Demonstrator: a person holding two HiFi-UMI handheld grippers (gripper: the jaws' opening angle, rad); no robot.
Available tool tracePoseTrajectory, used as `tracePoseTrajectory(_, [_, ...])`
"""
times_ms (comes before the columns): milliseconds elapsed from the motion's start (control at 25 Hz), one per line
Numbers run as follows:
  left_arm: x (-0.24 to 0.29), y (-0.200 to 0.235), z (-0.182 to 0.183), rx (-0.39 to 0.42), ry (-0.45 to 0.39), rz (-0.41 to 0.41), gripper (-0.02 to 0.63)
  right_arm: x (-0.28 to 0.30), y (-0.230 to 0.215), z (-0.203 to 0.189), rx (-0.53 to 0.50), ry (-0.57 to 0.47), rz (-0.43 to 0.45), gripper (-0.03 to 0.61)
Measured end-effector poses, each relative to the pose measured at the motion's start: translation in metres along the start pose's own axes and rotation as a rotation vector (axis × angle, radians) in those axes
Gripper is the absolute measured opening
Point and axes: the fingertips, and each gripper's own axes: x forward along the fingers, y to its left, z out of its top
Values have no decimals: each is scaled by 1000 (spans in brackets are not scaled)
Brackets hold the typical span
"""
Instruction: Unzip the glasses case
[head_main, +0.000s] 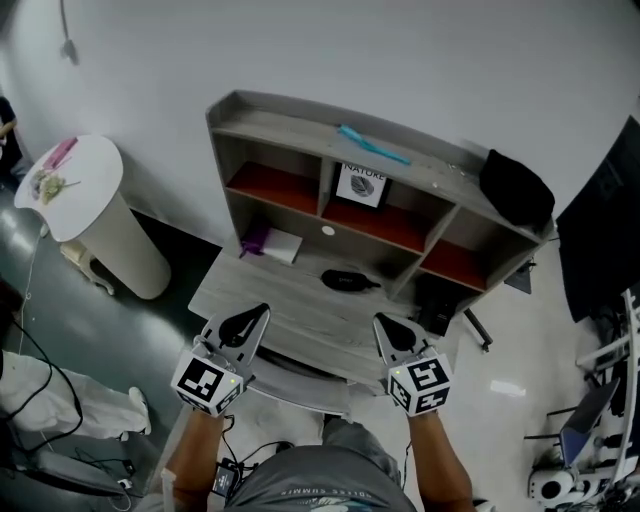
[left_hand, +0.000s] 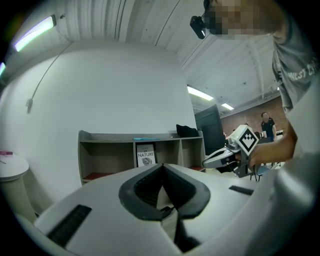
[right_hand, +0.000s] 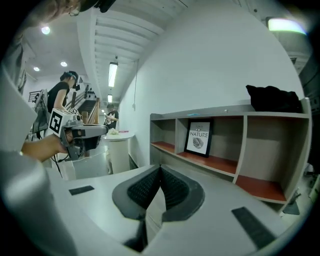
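The glasses case (head_main: 346, 281), a dark flattened oval, lies on the bench (head_main: 262, 292) in front of the shelves; its zip is too small to make out. This looks like the approach. The left claw (head_main: 262, 311) and right claw (head_main: 380, 321) hover near the bench's front edge, both pressed together and empty. Next, one should steady the case while the other pinches the zip pull.
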Motion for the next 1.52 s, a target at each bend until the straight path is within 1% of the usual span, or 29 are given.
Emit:
tracePoseTrajectory(280, [35,16,-28,-27,65,51,0,59,-48,-27,-36,48,56,12])
tracePoseTrajectory(640, [57,30,-68,-72,144,104,0,138,-91,-90,-104,124,123,12])
tracePoseTrajectory(960, [57,42,-104,-120,207,157,-1,203,-106,-149,-250,204,175,31])
tracePoseTrajectory(1080, [56,47,-118,-143,228,179,0,225,-108,-177,-315,257,195,56])
tracePoseTrajectory(1280, [53,52,-139,-177,257,208,0,256,-112,-227,-489,355,219,98])
tracePoseTrajectory(1520, [52,56,-161,-208,289,235,0,287,-119,-279,-586,456,255,170])
